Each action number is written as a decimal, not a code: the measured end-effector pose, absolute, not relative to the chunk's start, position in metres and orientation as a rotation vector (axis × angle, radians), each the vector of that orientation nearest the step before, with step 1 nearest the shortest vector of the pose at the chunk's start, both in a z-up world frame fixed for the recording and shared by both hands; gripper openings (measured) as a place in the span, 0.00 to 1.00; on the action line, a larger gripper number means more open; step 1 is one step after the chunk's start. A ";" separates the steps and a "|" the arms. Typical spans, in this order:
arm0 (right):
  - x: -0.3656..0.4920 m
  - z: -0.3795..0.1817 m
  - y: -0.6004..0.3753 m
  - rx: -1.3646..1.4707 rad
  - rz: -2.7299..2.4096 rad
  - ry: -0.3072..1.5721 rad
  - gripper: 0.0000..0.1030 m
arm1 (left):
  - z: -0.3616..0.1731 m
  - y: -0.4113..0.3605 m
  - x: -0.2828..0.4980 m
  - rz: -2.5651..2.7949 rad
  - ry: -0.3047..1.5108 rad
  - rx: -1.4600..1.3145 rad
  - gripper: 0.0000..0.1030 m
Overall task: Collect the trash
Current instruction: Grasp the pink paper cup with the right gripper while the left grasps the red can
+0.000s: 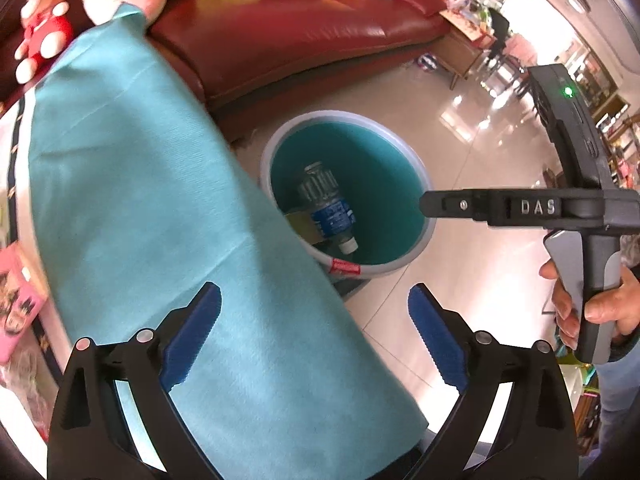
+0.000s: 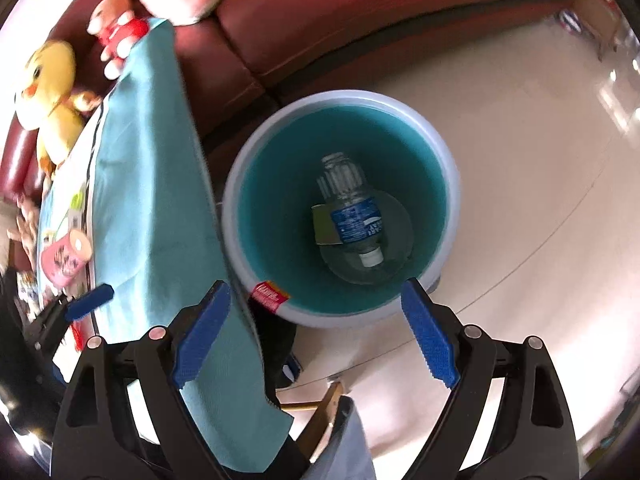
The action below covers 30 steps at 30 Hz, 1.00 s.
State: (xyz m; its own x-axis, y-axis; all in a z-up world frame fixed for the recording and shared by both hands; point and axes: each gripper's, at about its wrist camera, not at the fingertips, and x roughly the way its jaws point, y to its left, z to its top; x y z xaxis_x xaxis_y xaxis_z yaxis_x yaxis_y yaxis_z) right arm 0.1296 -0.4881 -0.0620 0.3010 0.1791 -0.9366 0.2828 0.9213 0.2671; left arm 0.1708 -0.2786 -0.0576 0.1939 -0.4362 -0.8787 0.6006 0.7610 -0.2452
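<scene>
Both claws are spread wide with nothing in them, hanging above the bin. Straight ahead of the right claw (image 2: 316, 332) sits the bin (image 2: 450, 184), and down in it there's one plastic bottle (image 2: 352, 208) lying on one piece of cardboard (image 2: 322, 224), so I'd say two bits of trash are already in. The left claw (image 1: 314, 340) is over the edge of the teal-covered surface (image 1: 140, 184), bin just past it. What's left looks like the clutter at its far left, e.g. one pink box (image 2: 64, 260), but hard to tell what counts as trash.
</scene>
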 end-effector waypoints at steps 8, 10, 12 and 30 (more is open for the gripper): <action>0.127 -0.038 -0.417 0.273 0.037 1.291 0.81 | -0.037 -0.216 0.158 -0.684 1.116 0.129 0.92; 0.128 -0.032 -0.399 0.230 0.055 1.290 0.81 | -0.032 -0.194 0.156 -0.661 1.098 0.118 0.93; 0.131 -0.025 -0.377 0.184 0.082 1.293 0.81 | -0.027 -0.172 0.154 -0.638 1.085 0.107 0.93; 0.171 -0.007 -0.181 -0.247 0.311 1.316 0.81 | -0.016 0.062 0.158 -0.336 1.061 -0.025 0.95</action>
